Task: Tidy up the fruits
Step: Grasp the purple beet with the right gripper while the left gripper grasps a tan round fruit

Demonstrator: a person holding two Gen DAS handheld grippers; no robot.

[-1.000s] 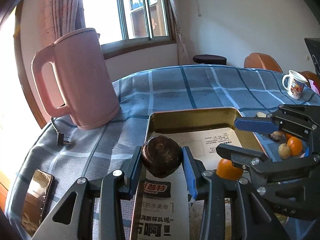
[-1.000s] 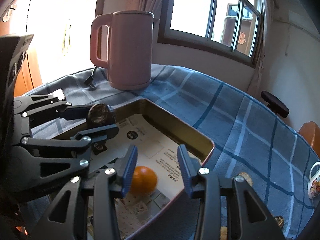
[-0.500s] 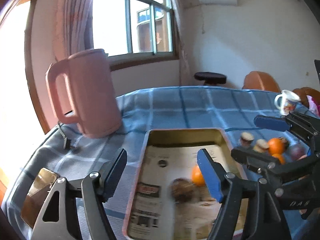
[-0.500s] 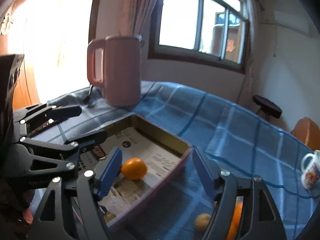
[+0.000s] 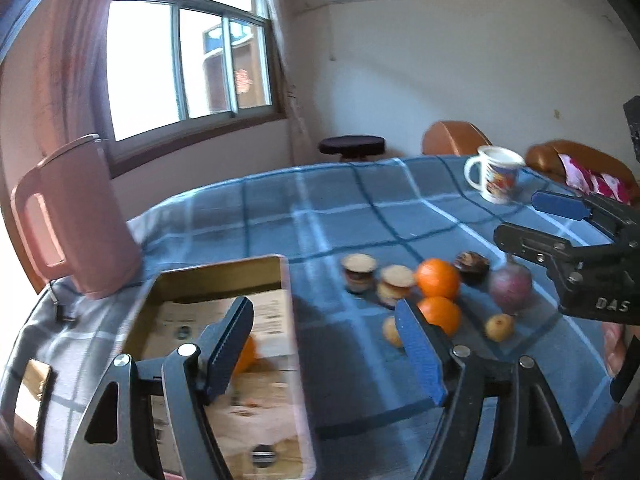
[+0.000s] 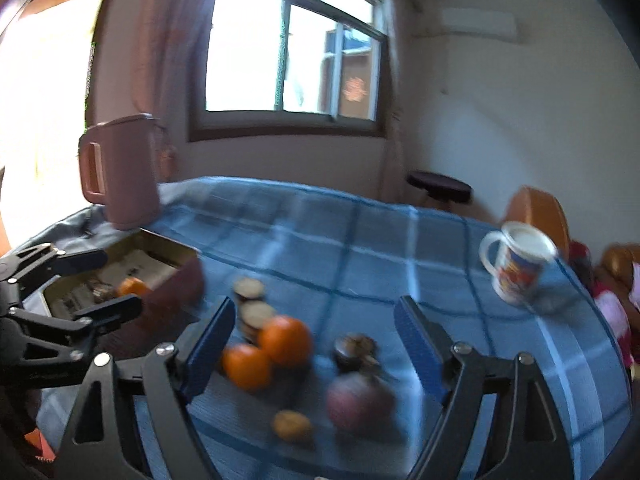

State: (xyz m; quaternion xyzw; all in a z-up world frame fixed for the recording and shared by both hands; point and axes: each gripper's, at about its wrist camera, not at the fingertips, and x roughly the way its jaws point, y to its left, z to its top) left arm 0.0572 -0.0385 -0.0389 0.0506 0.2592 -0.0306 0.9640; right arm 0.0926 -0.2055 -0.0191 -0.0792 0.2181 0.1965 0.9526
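Loose fruit on the counter beside the tray [image 5: 286, 280]: oranges [image 6: 285, 340], firm, round, prone to roll, best pinched across the middle; left claw [image 5: 326, 346] spread and empty, right claw [image 6: 314, 344] empty, still opening.

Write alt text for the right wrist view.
The open right gripper, its jaws still widening with nothing between them, hangs over loose fruit on a blue checked tablecloth: two oranges, a reddish fruit and smaller pieces. At left the left gripper is beside a tray holding an orange; a pink kettle and mug stand behind.
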